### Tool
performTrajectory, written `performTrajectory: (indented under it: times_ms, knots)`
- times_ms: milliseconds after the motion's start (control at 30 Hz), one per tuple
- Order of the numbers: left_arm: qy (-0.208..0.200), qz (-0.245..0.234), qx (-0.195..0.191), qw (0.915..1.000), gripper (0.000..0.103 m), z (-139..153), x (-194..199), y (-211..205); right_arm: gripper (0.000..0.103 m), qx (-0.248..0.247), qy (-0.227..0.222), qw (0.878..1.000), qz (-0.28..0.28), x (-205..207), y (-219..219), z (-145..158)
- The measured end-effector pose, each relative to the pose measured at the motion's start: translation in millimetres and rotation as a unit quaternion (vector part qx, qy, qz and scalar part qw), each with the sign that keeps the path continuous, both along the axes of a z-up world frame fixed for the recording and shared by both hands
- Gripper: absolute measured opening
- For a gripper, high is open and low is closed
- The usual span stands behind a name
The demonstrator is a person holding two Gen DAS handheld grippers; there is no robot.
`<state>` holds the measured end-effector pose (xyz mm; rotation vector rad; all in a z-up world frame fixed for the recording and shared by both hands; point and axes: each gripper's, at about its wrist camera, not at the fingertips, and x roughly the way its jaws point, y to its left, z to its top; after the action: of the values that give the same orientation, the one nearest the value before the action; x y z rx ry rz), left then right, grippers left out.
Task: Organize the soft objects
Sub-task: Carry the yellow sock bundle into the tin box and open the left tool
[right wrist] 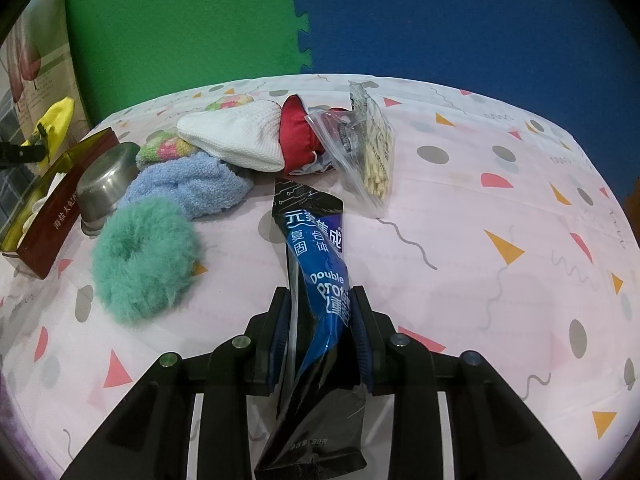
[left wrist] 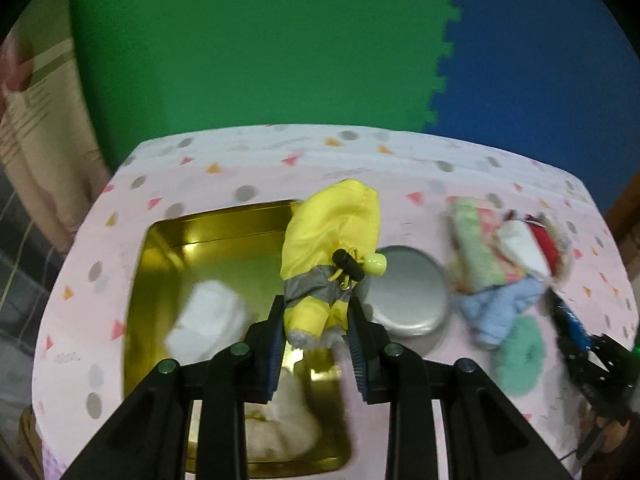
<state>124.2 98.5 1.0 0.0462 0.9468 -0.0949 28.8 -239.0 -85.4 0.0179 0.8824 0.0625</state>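
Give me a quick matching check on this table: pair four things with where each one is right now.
Things:
1. yellow pouch
2. blue packet
3. green scrunchie
4. white sock

Places:
A. lying inside the gold tin
B. clamped in the right gripper
C. lying on the tablecloth beside the steel bowl
D. clamped in the left gripper, over the tin

Pairs: 1-D, 2-B, 3-C, 4-A

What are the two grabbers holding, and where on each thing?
Left gripper pinches the yellow pouch at its lower end. Right gripper pinches the blue packet around its middle.
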Motion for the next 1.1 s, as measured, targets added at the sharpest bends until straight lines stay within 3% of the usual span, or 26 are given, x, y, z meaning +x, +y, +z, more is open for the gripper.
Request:
performTrajectory:
  times_ms: [433,700,1100]
  knots:
    - [0.033,0.076,0.008,0.9965,0.029,-30.3,31.7,74.0,0.029,-0.001,0.0,1.0,0.0,-0.3,0.2,-0.4]
    - [0.042,0.085,-0.005,0.9955,0.029,-36.8,47.5,88.2,0.029,-0.002,0.0,1.0,0.0,0.2,0.4,0.0]
    - [0.052,0.106,0.018,0.9928,0.029,-46.4,58.4,106.2,0.03,-0.004,0.0,1.0,0.001,-0.3,0.7,-0.6]
